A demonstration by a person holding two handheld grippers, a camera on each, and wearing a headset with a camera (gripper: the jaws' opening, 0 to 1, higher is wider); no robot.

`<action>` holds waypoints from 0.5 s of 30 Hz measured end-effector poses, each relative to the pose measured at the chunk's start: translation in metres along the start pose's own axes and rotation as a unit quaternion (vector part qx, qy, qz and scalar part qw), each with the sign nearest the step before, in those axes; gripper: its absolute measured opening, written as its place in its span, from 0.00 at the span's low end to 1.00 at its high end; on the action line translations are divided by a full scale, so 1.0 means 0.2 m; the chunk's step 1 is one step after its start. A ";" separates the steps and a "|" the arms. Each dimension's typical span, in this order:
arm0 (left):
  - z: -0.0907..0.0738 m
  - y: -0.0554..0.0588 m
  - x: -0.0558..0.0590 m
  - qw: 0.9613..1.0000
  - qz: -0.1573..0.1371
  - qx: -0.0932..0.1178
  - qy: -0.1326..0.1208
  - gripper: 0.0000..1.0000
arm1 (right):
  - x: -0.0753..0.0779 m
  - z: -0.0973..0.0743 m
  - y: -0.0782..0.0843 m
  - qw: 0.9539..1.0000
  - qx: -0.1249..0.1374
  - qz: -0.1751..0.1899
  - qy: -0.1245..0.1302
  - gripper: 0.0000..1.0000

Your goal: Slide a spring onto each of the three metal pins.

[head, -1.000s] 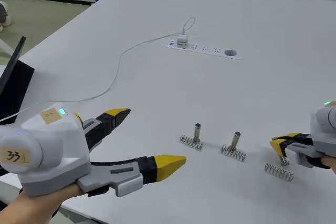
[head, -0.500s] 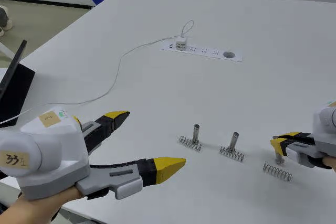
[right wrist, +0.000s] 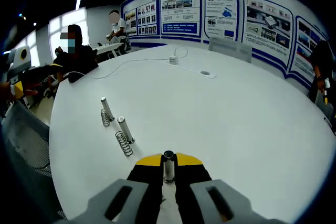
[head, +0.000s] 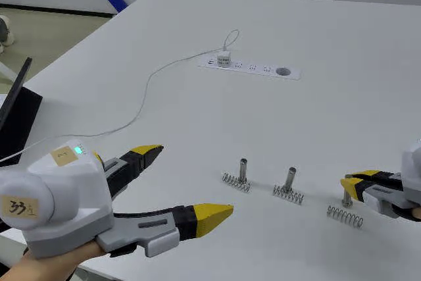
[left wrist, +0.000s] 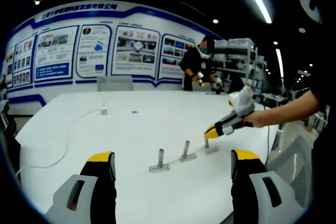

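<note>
Three short metal pins stand in a row near the table's front: left pin (head: 243,169), middle pin (head: 289,179), right pin (head: 346,197). A loose spring lies flat at each pin's foot: (head: 235,182), (head: 288,195), (head: 345,216). My right gripper (head: 355,184) comes in from the right edge. In the right gripper view the right pin (right wrist: 168,165) stands upright between the yellow tips of that gripper (right wrist: 168,161), which are shut on it. My left gripper (head: 183,182) hovers wide open at the lower left, holding nothing, well short of the pins (left wrist: 186,149).
A white power strip (head: 250,68) with a plug and a thin cable (head: 154,74) lies at the table's middle back. A black object (head: 16,110) stands off the table's left edge. People (left wrist: 197,66) stand behind the table.
The head view has shifted a little, so everything sits slightly further left in the picture. The right gripper stays at the right pin. The left gripper stays open.
</note>
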State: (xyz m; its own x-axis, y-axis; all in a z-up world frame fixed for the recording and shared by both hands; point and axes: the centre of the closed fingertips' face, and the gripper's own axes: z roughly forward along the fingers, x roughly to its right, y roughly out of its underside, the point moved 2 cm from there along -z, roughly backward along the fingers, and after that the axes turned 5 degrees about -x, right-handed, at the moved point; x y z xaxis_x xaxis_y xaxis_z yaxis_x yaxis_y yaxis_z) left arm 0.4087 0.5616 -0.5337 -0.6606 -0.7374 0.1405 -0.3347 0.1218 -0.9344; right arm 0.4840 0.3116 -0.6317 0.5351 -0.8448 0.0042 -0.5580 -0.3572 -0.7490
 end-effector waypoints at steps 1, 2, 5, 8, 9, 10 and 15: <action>0.00 0.00 0.00 1.000 0.000 0.001 0.000 0.93 | 0.00 -0.01 0.00 1.000 0.006 0.003 0.001 0.08; 0.00 0.00 0.00 1.000 0.001 0.001 -0.001 0.93 | -0.01 -0.01 0.01 1.000 0.012 0.003 0.000 0.08; 0.00 0.00 0.00 1.000 0.001 0.000 -0.001 0.93 | -0.01 -0.01 0.02 0.999 0.033 0.002 -0.004 0.08; 0.00 0.00 0.01 1.000 0.004 -0.001 0.000 0.93 | -0.01 -0.01 0.02 0.999 0.053 -0.006 -0.010 0.08; 0.00 0.00 0.01 1.000 0.004 -0.002 0.001 0.93 | -0.01 -0.01 0.02 0.998 0.058 -0.009 -0.010 0.08; 0.00 0.00 0.02 1.000 0.004 -0.002 0.001 0.93 | -0.01 -0.01 0.02 0.998 0.063 -0.006 -0.011 0.08; 0.01 0.00 0.03 1.000 0.005 -0.005 0.001 0.93 | 0.00 0.00 0.01 0.995 0.093 0.014 -0.016 0.08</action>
State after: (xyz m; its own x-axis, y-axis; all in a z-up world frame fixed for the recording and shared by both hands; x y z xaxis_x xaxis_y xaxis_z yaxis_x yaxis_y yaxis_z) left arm 0.4059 0.5571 -0.5335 -0.6652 -0.7350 0.1312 -0.3343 0.1361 -0.9326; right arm 0.4819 0.3113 -0.6327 0.5423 -0.8393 -0.0380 -0.4479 -0.2505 -0.8583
